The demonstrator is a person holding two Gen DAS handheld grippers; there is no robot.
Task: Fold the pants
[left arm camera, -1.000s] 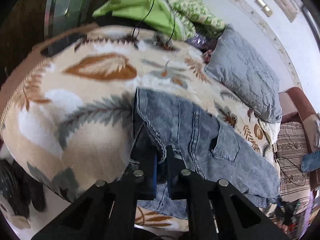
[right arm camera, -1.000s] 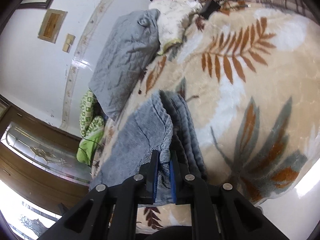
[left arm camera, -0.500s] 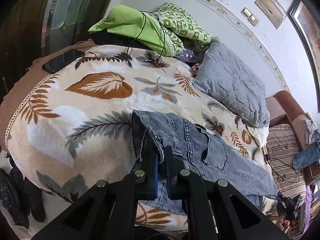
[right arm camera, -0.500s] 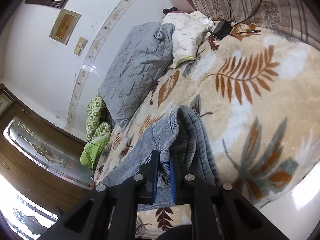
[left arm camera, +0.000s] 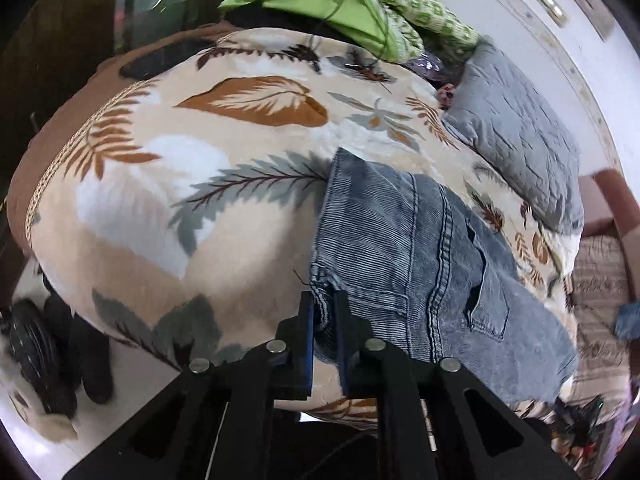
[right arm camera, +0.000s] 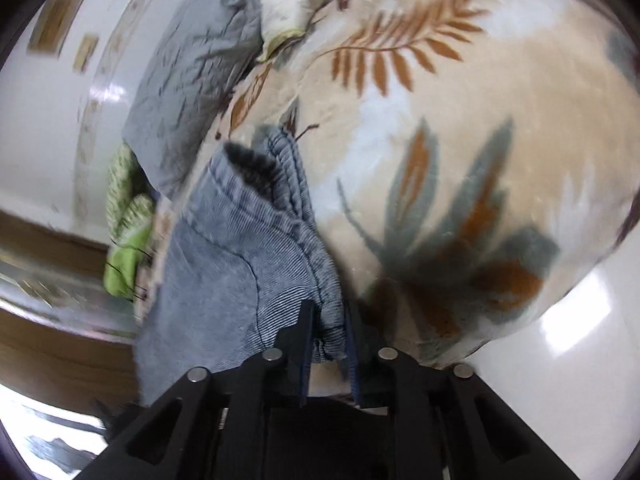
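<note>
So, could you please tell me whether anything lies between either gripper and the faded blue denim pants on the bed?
Nothing visible does: the left gripper and right gripper each already have the pants' edge between their jaws.

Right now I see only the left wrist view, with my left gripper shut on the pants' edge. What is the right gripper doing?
Observer: The right gripper has a bunched edge of the pants between its fingers, and its jaws have just been opening.
Operator: Has it let go?
Observer: I cannot tell. The cloth fills most of the gap between them.
Operator: Anything beyond that end?
Observer: A white cloth lies on the blanket, against the grey pillow.
</note>
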